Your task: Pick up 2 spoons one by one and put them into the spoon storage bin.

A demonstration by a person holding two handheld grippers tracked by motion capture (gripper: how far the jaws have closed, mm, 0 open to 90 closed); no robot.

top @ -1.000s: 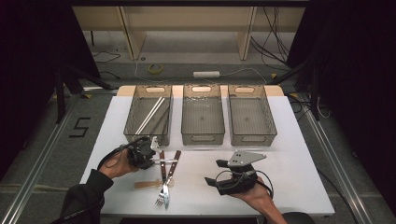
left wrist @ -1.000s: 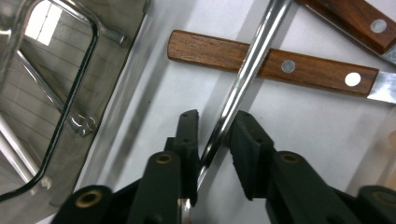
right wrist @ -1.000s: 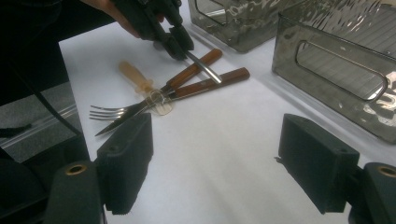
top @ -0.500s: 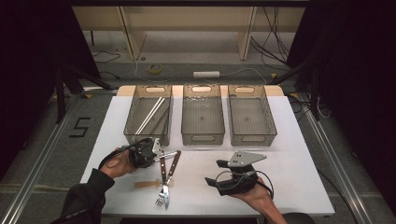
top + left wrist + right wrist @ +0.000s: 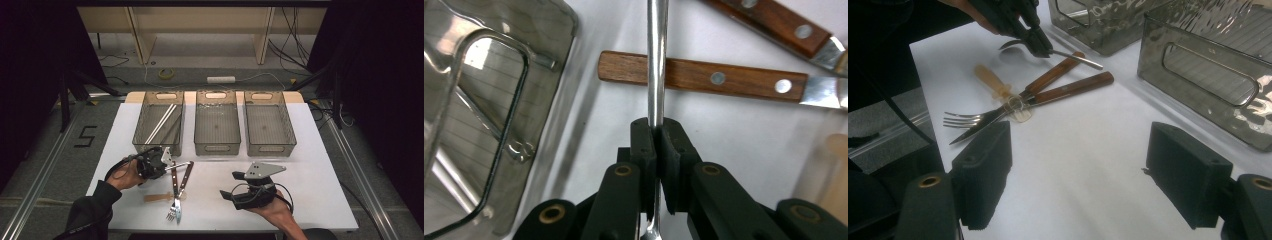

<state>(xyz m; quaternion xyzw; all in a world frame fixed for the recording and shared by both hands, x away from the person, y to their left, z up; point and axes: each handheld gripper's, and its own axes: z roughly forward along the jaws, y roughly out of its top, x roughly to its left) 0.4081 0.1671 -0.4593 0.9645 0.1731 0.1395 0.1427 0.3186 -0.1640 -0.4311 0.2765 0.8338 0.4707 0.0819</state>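
Note:
My left gripper (image 5: 167, 161) (image 5: 657, 131) is shut on the thin handle of a metal spoon (image 5: 657, 60) (image 5: 1073, 56), held just above the table in front of the left bin (image 5: 159, 120). Beside it lie a knife (image 5: 174, 180) and a fork (image 5: 186, 175) (image 5: 1073, 87), both with wooden handles, crossing over a pale utensil (image 5: 155, 198) (image 5: 993, 80). My right gripper (image 5: 227, 195) (image 5: 1078, 170) rests near the table's front edge, open, with nothing between its pads.
Three clear grey bins stand in a row at the back of the white table (image 5: 320, 190). The left one holds pale chopsticks (image 5: 161, 123); the middle bin (image 5: 216, 125) and the right bin (image 5: 269, 125) (image 5: 1208, 65) look empty.
The left jaws have drawn together on the spoon's handle. Both hands stay where they were.

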